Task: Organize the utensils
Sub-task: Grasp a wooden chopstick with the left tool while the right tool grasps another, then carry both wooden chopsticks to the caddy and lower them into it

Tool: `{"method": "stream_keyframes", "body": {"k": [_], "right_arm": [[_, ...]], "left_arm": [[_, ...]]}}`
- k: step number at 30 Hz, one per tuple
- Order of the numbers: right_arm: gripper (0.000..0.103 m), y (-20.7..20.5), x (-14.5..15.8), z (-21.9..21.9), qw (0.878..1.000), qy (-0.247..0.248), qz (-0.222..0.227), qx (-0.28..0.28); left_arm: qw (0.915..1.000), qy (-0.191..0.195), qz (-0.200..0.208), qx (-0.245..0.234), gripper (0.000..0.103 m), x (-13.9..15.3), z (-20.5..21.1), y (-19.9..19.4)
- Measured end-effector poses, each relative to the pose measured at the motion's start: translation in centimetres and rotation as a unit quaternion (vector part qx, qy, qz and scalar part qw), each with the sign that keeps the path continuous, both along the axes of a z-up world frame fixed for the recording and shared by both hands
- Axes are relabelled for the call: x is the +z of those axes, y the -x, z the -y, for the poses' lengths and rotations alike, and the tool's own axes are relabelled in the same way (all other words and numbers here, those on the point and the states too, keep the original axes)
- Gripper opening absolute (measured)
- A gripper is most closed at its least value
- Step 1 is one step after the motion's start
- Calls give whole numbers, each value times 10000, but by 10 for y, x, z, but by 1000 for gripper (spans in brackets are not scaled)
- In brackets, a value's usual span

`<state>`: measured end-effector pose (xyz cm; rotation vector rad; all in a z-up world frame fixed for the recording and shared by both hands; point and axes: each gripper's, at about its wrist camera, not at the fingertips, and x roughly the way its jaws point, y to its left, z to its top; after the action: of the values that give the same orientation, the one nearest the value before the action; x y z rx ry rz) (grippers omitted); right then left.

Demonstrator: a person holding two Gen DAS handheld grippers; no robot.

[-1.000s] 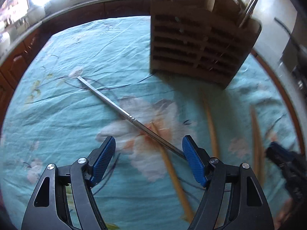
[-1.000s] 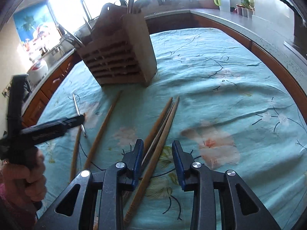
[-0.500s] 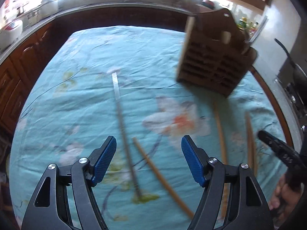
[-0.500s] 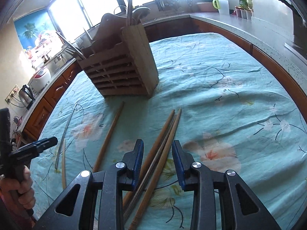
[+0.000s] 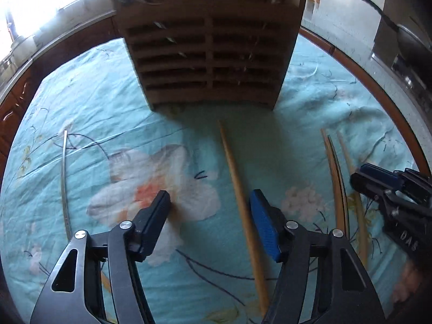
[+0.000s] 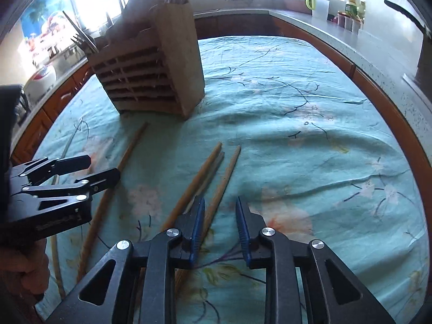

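Observation:
A slatted wooden utensil holder (image 5: 210,51) stands at the back of the table, also in the right wrist view (image 6: 151,73), with cutlery sticking out of its top. My left gripper (image 5: 209,210) is open and empty, low over the cloth, with a single wooden chopstick (image 5: 237,186) lying just inside its right finger. A thin metal chopstick (image 5: 64,178) lies far left. My right gripper (image 6: 219,216) is open and empty; a bundle of wooden chopsticks (image 6: 205,172) lies under its left finger. The left gripper also shows in the right wrist view (image 6: 89,170).
The table wears a teal flowered cloth (image 6: 310,135). Several more wooden chopsticks (image 5: 340,178) lie at the right beside the right gripper (image 5: 391,186). A counter (image 6: 337,29) with jars and a cup runs behind; a pan handle (image 5: 378,8) juts at the far right.
My left gripper has swung right from the metal chopstick and now faces the holder with the single wooden chopstick between its fingers. The right gripper has edged forward along its chopstick bundle.

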<state>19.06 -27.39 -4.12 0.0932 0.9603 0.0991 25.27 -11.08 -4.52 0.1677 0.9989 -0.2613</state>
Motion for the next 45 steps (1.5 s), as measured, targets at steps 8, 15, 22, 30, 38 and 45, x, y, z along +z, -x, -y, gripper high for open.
{"method": "stream_keyframes", "body": {"k": [8, 15, 22, 30, 38, 45], "right_arm": [[24, -10, -1, 23, 9984, -432, 71, -343], [24, -27, -7, 20, 9981, -372, 138, -464], [8, -33, -9, 14, 9984, -181, 238, -483], [5, -2, 26, 22, 9907, -1168, 625, -327], [5, 30, 82, 15, 9806, -1458, 1300, -137], [5, 43, 124, 7, 9718, -1505, 1814, -1]], "left_arm": [[9991, 383, -169, 90, 62, 5, -7, -23], [10000, 90, -12, 41, 52, 3, 19, -39], [9992, 269, -29, -297, 5, 7, 30, -39], [9934, 1126, 136, -191, 5, 39, -13, 0], [9818, 1782, 640, -159, 5, 100, -63, 41], [9749, 1985, 1000, -130, 5, 131, -88, 57]]}}
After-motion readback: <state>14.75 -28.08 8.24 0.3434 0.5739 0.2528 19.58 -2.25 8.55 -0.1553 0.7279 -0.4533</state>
